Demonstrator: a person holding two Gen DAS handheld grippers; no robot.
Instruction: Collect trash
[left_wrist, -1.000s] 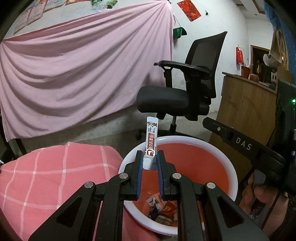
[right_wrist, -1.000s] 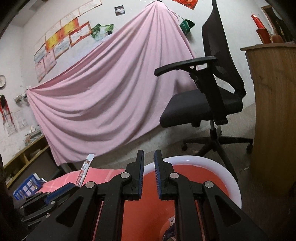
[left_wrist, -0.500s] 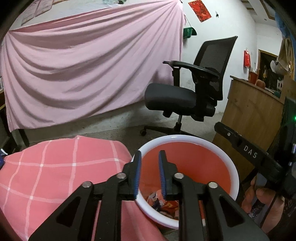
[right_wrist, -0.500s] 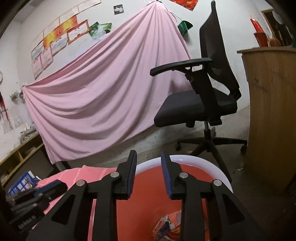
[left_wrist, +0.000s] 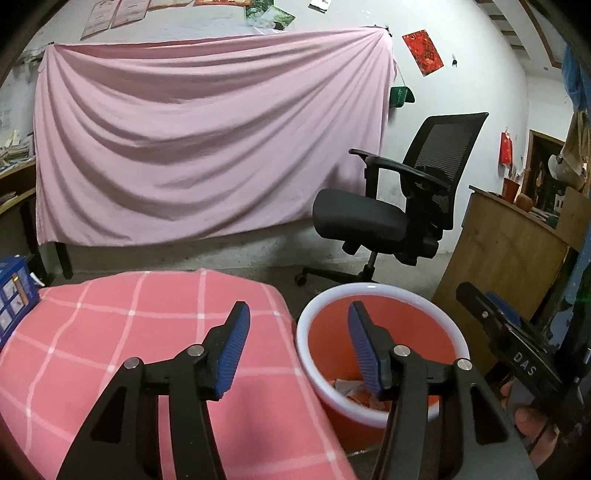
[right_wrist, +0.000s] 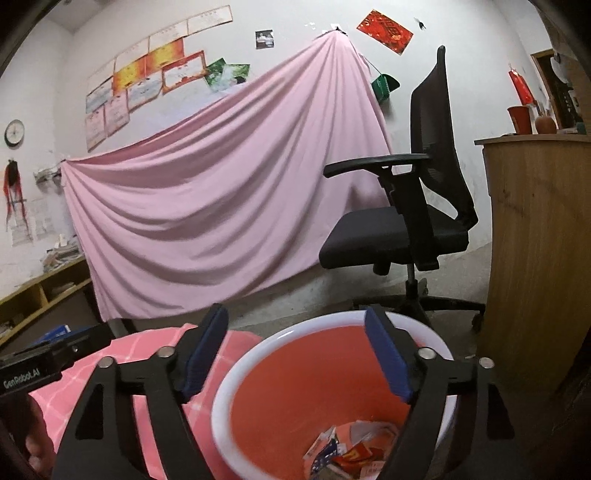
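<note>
Both tools spread wide, nothing held. Left tool (left_wrist: 297, 343) lower centre of its view, straddling gap between checked desk (left_wrist: 110, 332) and bin (left_wrist: 380, 295). Right tool (right_wrist: 295, 350) lower centre, hovering over bin mouth. Trash (right_wrist: 351, 454) heaped at bin bottom, lower right of right view; a few scraps also seen past left tool's inner finger. No loose trash visible on the desk cloth in either view. Likely between drops: next piece must be found first. Best practice: swing 1 tool toward desk, keep fingers apart until straddling a wrapper, pinch near its middle, lift clear of cloth, release only once above bin rim.
</note>
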